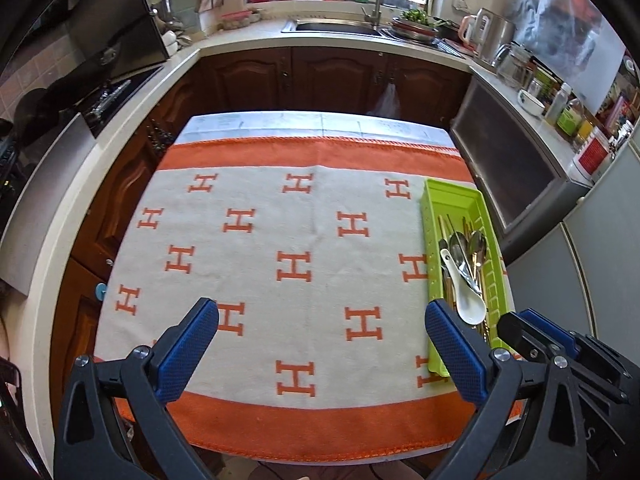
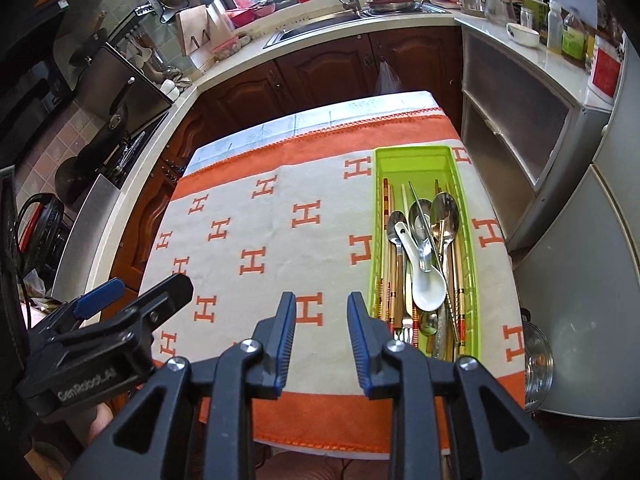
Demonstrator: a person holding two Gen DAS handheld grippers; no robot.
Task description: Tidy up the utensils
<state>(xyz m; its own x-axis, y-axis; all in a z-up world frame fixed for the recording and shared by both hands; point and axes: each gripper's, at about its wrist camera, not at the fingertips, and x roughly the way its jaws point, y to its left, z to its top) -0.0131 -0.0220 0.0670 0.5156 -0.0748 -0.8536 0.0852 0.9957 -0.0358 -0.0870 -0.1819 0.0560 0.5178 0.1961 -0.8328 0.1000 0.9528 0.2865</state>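
Here, label by label:

Left tongs (image 1: 322,344): spread wide apart, holding nothing, hovering over the near half of the cloth. Seen from the right wrist view (image 2: 136,292) they sit low at the left, beside the other pair.

Right tongs (image 2: 322,312): parted by a narrow gap, nothing between the blue pads (image 2: 286,340), poised above the near part of the cloth just left of the tray. From the left wrist view only their tip (image 1: 532,326) shows, next to the tray's near end.

Tray (image 2: 378,216): a long lime-green plastic tray lying lengthwise along the right side of the table; also in the left wrist view (image 1: 434,240).

Utensils: all piled inside the tray. A white ceramic spoon (image 2: 426,276) lies on top, bowl toward the near end; the same spoon (image 1: 468,300) shows in the left view. Metal spoons (image 2: 444,216) have their bowls near the tray's middle. Chopsticks (image 2: 388,248) run along the tray's length. A fork (image 2: 404,330) lies at the near end.

Cloth (image 1: 280,232): cream with orange H marks and an orange border, covering the table; bare of utensils.

Surroundings: a sink (image 1: 336,26) on the far counter.
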